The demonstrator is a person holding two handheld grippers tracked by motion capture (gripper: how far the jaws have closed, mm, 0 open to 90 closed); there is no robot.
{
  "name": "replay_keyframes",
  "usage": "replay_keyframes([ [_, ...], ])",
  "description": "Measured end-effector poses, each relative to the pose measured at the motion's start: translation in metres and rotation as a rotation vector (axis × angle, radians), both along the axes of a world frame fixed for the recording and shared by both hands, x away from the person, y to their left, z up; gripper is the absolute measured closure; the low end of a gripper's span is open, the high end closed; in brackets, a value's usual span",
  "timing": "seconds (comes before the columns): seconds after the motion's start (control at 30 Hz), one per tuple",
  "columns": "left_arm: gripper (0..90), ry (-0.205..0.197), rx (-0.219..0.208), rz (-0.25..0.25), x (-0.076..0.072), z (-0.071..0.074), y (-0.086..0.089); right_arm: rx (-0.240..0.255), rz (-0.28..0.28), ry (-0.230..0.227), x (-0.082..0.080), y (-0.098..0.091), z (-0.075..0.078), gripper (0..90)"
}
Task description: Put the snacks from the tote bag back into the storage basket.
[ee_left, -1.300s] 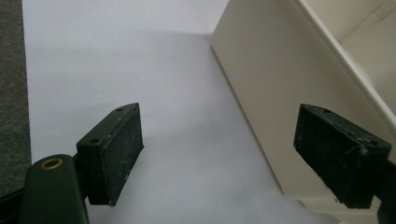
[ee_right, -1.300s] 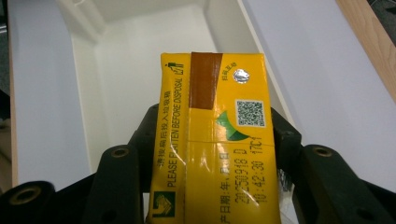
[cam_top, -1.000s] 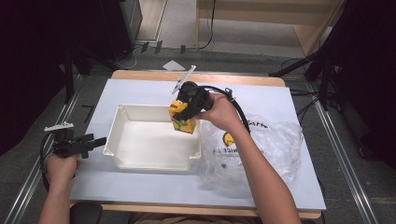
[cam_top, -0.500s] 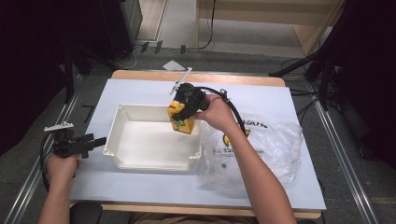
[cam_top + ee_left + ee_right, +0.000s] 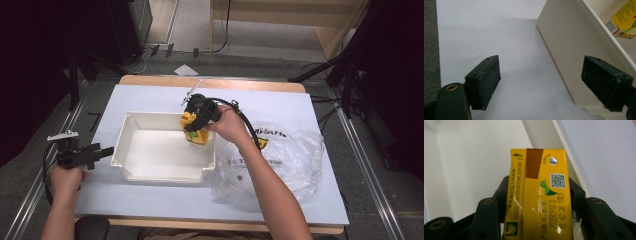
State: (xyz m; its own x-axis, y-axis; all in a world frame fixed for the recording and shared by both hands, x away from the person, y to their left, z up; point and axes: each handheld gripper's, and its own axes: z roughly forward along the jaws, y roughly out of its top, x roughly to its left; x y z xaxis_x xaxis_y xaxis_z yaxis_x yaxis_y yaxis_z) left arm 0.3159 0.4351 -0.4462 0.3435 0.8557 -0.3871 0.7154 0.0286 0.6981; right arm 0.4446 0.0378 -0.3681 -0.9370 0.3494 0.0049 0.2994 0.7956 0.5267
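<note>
Right claw grips the yellow carton across its narrow sides, long axis pointing down into the white tub, near its far right corner. Left claw open, idle off the tub's left wall at the bench's left edge.

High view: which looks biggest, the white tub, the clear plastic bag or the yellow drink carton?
1. white tub and clear plastic bag: look about alike, too close to rank.
2. yellow drink carton: clearly smallest, held in the right claw.
</note>
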Motion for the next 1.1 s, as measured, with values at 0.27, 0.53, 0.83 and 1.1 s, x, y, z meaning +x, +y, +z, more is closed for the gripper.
replay_keyframes([
  [0.27,16.8,0.001,0.002,0.0,0.0,0.0,0.0,-0.001,-0.008,-0.009,0.004,-0.001,-0.007,52.5],
  [0.53,16.8,0.001,0.002,-0.001,0.0,0.0,0.0,0.002,-0.009,-0.003,0.006,-0.003,-0.015,52.3],
  [0.83,16.8,0.004,0.004,-0.007,0.0,0.0,-0.001,0.008,-0.011,-0.008,0.003,-0.01,-0.018,51.5],
  [1.1,16.8,0.004,0.005,-0.009,0.001,0.0,-0.002,0.025,-0.007,-0.023,0.005,-0.018,-0.023,51.5],
])
